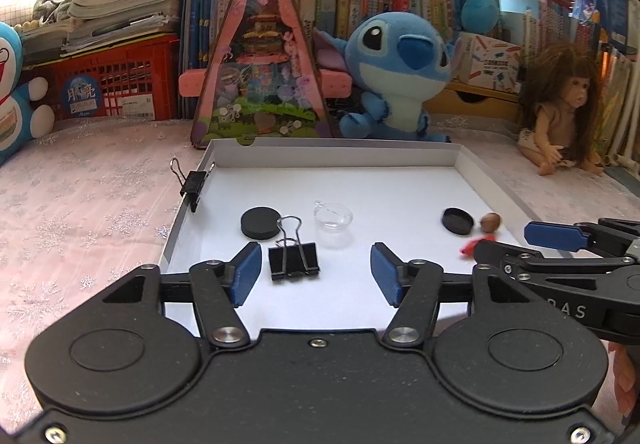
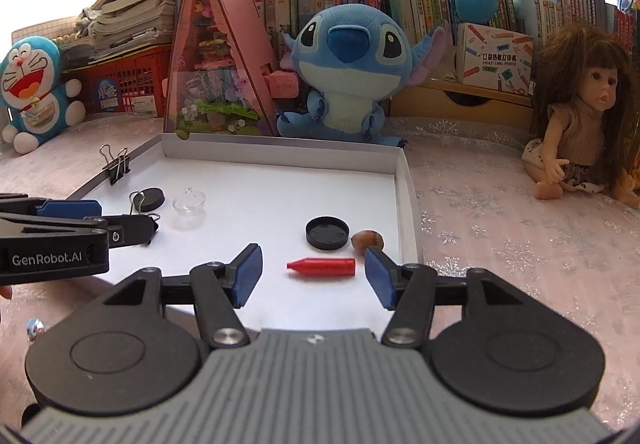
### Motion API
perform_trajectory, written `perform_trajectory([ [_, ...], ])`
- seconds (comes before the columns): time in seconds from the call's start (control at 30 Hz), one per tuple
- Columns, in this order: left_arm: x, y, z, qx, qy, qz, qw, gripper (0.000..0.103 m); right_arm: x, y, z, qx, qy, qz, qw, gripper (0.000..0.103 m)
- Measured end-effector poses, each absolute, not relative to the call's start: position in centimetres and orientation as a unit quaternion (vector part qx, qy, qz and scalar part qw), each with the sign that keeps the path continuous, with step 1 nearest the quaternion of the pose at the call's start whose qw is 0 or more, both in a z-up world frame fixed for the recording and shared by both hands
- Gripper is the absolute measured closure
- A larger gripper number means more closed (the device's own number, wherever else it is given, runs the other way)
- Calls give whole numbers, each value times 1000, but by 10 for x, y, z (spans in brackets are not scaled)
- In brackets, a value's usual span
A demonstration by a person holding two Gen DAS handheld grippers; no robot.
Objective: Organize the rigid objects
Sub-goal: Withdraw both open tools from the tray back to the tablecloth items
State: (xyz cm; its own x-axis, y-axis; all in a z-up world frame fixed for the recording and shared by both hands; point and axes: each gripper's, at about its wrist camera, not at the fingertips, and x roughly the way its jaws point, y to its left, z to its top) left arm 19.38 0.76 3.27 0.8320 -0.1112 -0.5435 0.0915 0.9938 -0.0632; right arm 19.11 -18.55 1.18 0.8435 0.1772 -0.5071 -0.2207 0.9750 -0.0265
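The left gripper (image 1: pixel 316 276) hangs over the near edge of the white tray (image 1: pixel 340 154), its jaws spread, a black binder clip (image 1: pixel 294 262) standing on the tray floor between them. The right gripper (image 2: pixel 314 274) has its jaws spread too, with a red crayon (image 2: pixel 322 267) lying between and just ahead of them. Farther in sit a black lid (image 2: pixel 327 233) beside a brown nut (image 2: pixel 367 240), a clear glass dish (image 1: pixel 334 220) and a black disc (image 1: pixel 260 223). A second binder clip (image 1: pixel 195 182) grips the tray's left wall. Beyond, on the bench (image 1: pixel 80 204), a blue plush (image 1: pixel 396 64) sits beside a pink triangular box (image 1: pixel 262 56).
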Motion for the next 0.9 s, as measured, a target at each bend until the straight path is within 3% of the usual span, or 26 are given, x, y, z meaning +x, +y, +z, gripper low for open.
perform_trajectory([
  [0.9,114,14,38,-13,271,-99,957,34,127,-186,17,-49,267,130,954,21],
])
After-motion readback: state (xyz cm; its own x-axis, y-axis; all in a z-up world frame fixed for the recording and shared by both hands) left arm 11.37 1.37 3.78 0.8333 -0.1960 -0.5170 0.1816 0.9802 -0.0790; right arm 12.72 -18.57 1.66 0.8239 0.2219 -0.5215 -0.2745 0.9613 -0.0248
